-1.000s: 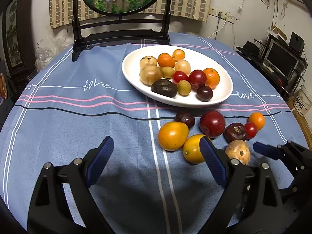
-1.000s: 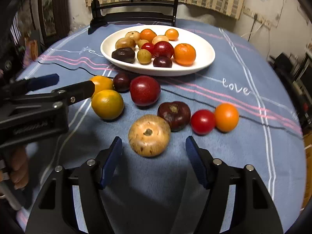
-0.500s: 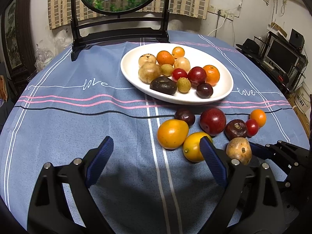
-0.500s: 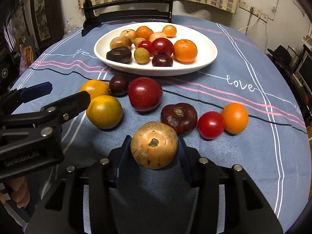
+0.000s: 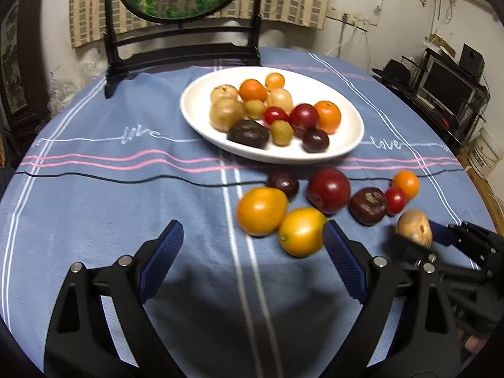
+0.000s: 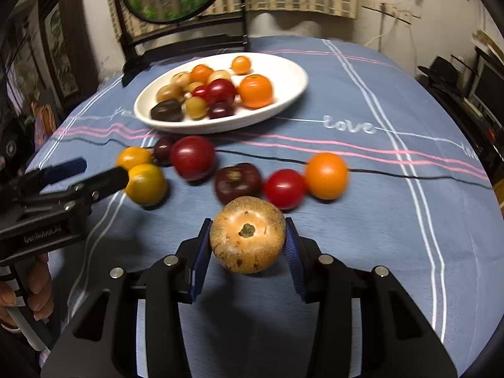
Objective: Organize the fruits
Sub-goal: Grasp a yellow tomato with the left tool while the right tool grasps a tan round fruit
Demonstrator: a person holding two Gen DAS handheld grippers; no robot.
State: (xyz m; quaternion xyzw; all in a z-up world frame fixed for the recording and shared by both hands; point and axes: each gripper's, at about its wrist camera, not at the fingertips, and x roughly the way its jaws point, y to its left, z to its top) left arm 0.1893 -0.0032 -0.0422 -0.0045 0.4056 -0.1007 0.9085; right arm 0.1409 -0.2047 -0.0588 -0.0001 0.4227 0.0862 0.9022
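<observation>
**Right gripper clamped on tan fruit; left gripper idle and spread**

Tablecloth (image 5: 94, 195): blue, striped, covers the round table. Unchanged across the sequence.

White plate (image 5: 349, 116): sits at the far centre of the cloth and carries roughly a dozen small fruits. Position unchanged from a second ago.

Left gripper (image 5: 252, 252): fingers spread wide with nothing between them, at the near side of the cloth. The yellow-orange fruit (image 5: 300, 231) lies just beside its right finger; contact cannot be confirmed. Opening matches the earlier frames.

Right gripper (image 6: 247, 245): closed onto the tan speckled fruit (image 6: 247, 234), one blue pad against each side. A second ago its fingers stood wide apart with this fruit resting on the cloth ahead of them; half a second ago they had drawn in around it. The fruit is at the near right of the table, well apart from the plate; whether it is clear of the cloth cannot be determined.

Loose fruits, between plate and grippers: large red fruit (image 6: 192, 157), dark maroon fruit (image 6: 237, 179), small orange fruit (image 6: 326, 175), red tomato (image 6: 284, 189). All remain on the cloth as before.
</observation>
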